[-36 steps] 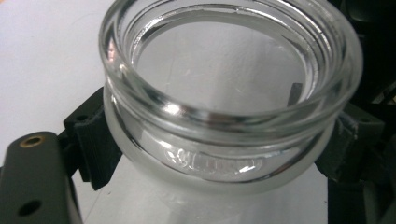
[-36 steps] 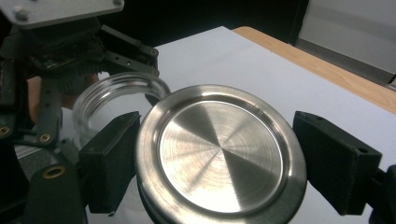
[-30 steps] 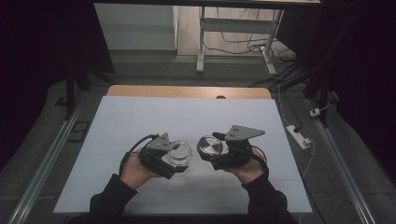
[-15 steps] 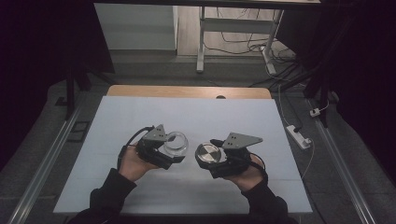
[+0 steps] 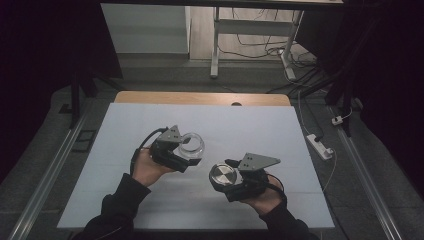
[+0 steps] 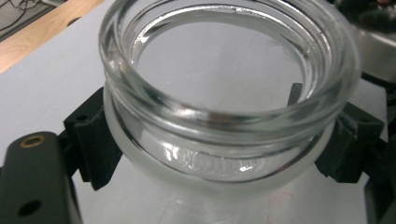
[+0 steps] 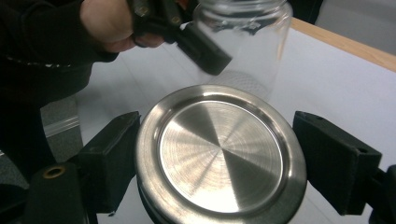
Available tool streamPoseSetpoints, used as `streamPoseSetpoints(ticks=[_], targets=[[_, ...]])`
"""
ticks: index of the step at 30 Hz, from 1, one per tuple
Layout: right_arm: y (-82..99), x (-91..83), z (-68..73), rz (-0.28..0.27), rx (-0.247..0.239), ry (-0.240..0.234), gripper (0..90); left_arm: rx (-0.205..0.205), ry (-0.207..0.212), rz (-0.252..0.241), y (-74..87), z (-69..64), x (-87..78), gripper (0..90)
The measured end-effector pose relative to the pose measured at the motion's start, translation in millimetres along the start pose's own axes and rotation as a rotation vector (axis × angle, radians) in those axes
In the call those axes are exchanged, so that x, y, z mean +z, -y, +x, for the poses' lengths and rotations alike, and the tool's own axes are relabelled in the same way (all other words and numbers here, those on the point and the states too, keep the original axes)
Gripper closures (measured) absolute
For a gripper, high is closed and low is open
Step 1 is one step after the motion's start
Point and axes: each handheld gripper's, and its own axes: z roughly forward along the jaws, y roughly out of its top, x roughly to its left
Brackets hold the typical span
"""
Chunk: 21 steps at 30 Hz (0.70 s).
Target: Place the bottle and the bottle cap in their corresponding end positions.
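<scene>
Open glass jar [image 5: 191, 145] above the white table [image 5: 150, 205], left gripper [image 5: 184, 155] jaws clamped on its neck, round metal lid [image 5: 223, 175] lower right of the jar and apart from it, right gripper [image 5: 226, 178] jaws clamped on its rim, wooden table edge [image 5: 200, 98] beyond the jar.

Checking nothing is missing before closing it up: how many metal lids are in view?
1. The metal lid sits between the fingers of the right gripper, held apart from the open glass jar in the left gripper.
</scene>
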Motion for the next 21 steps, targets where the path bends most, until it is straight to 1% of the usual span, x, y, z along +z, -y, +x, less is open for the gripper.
streamPoseSetpoints(ticks=[5, 7, 11, 15, 21], targets=[[7.1, 1.1, 3.0, 0.001, -0.003, -0.011, 18.0, -0.001, 0.001, 0.007, -2.3, 4.2, 7.6, 15.5], [9.1, 2.4, 4.1, 0.001, -0.004, -0.013, 18.0, 0.004, 0.0, 0.011, -3.7, 6.4, 10.8, 15.5], [12.2, 5.3, 6.0, 0.003, -0.001, -0.019, 18.0, 0.001, -0.001, 0.007, -6.7, 10.0, 17.1, 15.5], [15.4, 11.3, 8.2, 0.007, -0.004, -0.036, 18.0, 0.009, 0.001, 0.012, -8.8, 14.5, 23.4, 15.6], [21.2, 24.6, 12.8, 0.019, -0.017, -0.051, 18.0, -0.01, -0.005, 0.005, -7.8, 22.2, 34.7, 15.5]])
